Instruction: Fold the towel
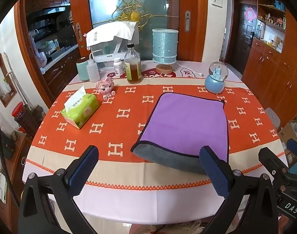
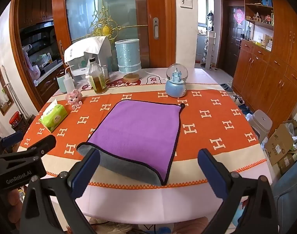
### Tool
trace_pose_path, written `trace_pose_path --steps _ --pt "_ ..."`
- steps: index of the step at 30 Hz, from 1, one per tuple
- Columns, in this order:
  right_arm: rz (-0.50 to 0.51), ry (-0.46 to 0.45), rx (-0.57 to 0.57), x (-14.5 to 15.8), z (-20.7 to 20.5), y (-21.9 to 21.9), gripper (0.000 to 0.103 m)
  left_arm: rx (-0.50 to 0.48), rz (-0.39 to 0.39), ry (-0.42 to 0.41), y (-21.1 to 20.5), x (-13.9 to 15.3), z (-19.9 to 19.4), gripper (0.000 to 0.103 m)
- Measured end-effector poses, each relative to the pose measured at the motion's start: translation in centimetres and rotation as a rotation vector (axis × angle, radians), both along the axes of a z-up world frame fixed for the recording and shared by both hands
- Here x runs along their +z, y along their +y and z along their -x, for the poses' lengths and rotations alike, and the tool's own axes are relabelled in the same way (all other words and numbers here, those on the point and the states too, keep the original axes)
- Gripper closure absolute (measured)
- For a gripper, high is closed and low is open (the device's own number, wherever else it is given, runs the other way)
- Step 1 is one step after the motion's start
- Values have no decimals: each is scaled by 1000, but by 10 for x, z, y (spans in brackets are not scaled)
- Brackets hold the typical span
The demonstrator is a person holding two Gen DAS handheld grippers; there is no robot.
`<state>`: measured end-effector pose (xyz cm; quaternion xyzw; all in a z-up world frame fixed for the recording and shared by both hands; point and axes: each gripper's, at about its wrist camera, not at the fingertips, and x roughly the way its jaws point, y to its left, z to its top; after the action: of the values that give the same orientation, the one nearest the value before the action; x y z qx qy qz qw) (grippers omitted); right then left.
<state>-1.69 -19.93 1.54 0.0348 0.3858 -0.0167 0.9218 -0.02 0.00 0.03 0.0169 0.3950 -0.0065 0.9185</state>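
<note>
In the left wrist view the left claw (image 1: 149,167) hangs at the bottom of the frame, fingers apart and empty, while the towel (image 1: 187,124) lies folded on the table (image 1: 128,171) at center right, its grey underside showing along the near edge. In the right wrist view the right claw (image 2: 148,170) is likewise spread and empty at the bottom, the towel (image 2: 140,130) lying mid-frame and a tissue pack (image 2: 53,117) at left.

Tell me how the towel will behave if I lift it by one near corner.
Probably floppy: the towel already lies in soft curves, its near edge turned up to show the grey underside. Likely light, so one corner should peel it off easily. It may drag on the tablecloth rather than slide. Both the left gripper and right gripper are open.
</note>
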Motion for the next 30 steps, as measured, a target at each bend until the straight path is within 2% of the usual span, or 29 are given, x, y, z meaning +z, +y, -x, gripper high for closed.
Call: trace_pose_path --steps 30 --pt "-10 -1 -4 9 4 -1 2 -27 13 24 -1 1 1 1"
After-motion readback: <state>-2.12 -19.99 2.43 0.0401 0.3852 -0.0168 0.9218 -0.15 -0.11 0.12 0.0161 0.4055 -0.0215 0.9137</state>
